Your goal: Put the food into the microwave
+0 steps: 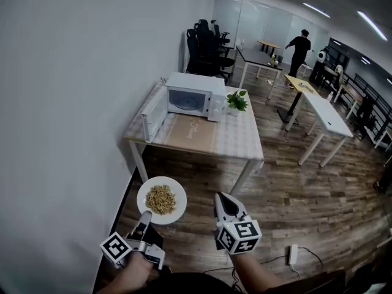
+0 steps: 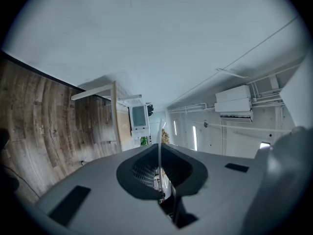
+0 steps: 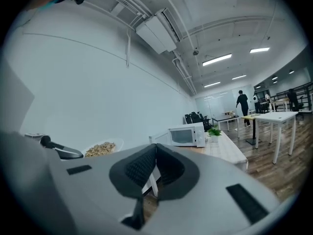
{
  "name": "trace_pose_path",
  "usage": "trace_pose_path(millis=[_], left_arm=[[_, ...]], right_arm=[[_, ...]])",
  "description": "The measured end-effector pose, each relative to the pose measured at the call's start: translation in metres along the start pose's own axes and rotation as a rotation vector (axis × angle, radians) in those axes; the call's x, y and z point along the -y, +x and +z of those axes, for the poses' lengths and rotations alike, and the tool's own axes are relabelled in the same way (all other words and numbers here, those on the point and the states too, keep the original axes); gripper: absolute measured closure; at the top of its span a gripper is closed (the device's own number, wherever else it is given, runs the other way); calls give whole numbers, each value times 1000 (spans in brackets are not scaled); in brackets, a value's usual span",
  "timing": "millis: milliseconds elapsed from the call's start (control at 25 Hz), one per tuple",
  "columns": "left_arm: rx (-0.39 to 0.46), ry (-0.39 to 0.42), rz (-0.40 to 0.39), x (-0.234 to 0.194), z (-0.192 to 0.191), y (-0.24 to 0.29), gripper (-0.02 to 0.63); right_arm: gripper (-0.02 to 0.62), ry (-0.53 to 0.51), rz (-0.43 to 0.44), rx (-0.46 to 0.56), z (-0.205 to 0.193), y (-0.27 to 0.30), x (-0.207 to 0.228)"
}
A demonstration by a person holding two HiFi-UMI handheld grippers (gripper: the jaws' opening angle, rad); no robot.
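Observation:
A white plate (image 1: 147,192) heaped with brown food (image 1: 161,199) hangs above the wooden floor, short of the table. My left gripper (image 1: 147,214) is shut on the plate's near rim. In the left gripper view the rim (image 2: 159,141) runs edge-on between the jaws, with the food (image 2: 165,137) just beyond. My right gripper (image 1: 220,196) hovers to the plate's right, shut and empty. From the right gripper view, the plate (image 3: 116,142) and food (image 3: 100,148) lie to the left. The white microwave (image 1: 195,95) stands on the table (image 1: 239,143), its door (image 1: 153,112) swung open to the left.
A small potted plant (image 1: 237,101) stands right of the microwave. A white wall runs along the left. A power strip (image 1: 293,254) lies on the floor at the right. More tables, office chairs (image 1: 205,45) and a person (image 1: 299,52) are far behind.

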State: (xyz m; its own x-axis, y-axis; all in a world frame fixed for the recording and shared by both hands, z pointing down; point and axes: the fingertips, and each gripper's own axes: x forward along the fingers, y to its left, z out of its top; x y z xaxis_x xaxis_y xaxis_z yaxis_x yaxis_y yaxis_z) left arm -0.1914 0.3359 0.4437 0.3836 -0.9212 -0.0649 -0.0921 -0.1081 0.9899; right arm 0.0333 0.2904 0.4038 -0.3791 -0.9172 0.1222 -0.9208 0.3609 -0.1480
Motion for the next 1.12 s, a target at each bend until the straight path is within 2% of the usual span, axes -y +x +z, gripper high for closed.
trace_pose_path(millis=[360,880,1120], left_arm=[[-6,-21,-2,-6,22,1,586],[-76,-26,-18,-19,62,6,586],[-90,-52,-22,-27,68,6,587]], right_arm=[[586,-2,-8,-14,-3,17,-16],[586,-40,-77,3,-9,39,-49],[586,-46,-73,-15,-15,46,-60]])
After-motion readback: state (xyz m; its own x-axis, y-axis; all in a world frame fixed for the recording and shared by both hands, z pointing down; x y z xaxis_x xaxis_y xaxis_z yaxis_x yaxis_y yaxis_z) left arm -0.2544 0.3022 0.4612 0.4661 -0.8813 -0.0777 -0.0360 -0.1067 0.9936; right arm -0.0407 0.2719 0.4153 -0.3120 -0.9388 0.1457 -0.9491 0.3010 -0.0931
